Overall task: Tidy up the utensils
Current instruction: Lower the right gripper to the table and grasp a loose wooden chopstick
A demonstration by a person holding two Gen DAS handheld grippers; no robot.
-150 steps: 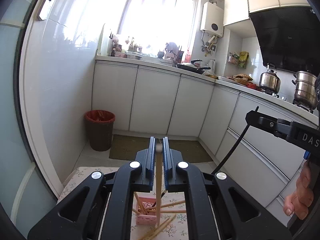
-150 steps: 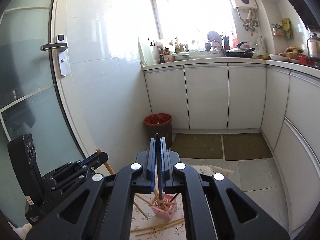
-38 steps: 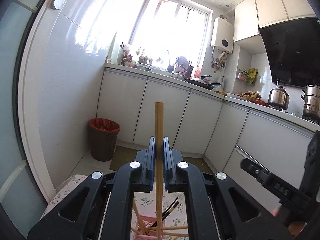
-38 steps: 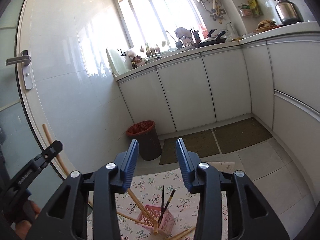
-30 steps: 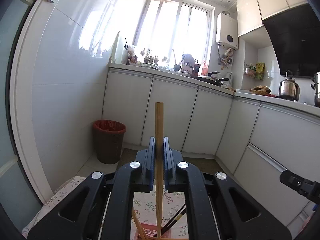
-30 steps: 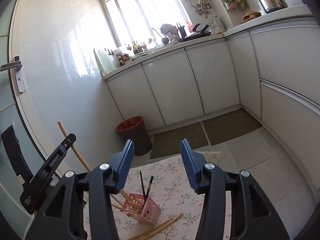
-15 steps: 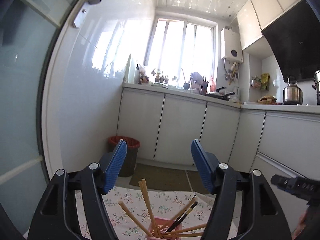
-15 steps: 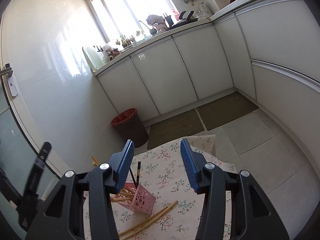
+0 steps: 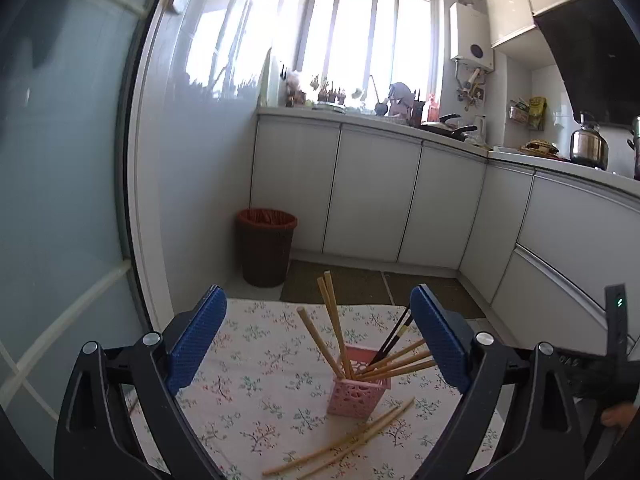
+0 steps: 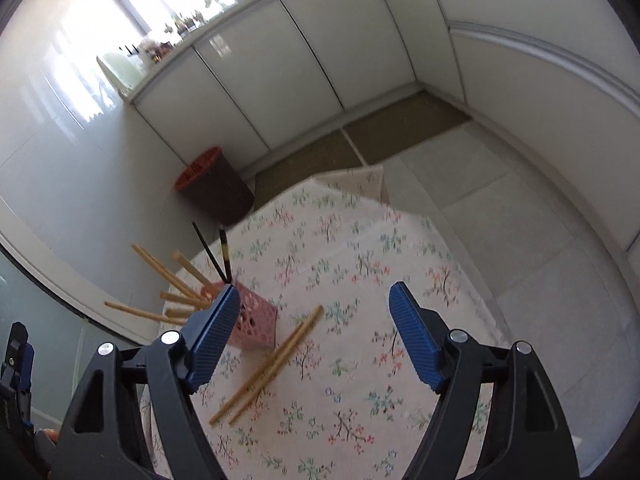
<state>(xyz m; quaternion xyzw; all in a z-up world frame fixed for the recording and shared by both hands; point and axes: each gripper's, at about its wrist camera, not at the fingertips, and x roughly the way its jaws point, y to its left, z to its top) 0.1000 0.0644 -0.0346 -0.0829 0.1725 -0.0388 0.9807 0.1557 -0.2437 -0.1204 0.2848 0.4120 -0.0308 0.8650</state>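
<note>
A pink perforated holder (image 9: pixel 358 394) stands on the floral tablecloth (image 9: pixel 260 400) with several wooden chopsticks (image 9: pixel 334 330) and a black pair (image 9: pixel 394 334) leaning out of it. Two wooden chopsticks (image 9: pixel 352 440) lie flat on the cloth in front of it. My left gripper (image 9: pixel 316 344) is open and empty, above and behind the holder. In the right wrist view the holder (image 10: pixel 256 320) sits at the left, partly behind my left finger. The loose pair (image 10: pixel 272 364) lies just below it. My right gripper (image 10: pixel 314 332) is open and empty above the loose pair.
A brown waste bin (image 9: pixel 266 246) stands on the floor by the white cabinets (image 9: pixel 372 192). The table's far edge (image 10: pixel 352 184) drops to the tiled floor. The other gripper shows at the right edge of the left wrist view (image 9: pixel 612 360).
My left gripper opened and let its wooden chopstick drop into the pink holder. My right gripper, open since 1.3 s ago, tilted down toward the two chopsticks on the cloth.
</note>
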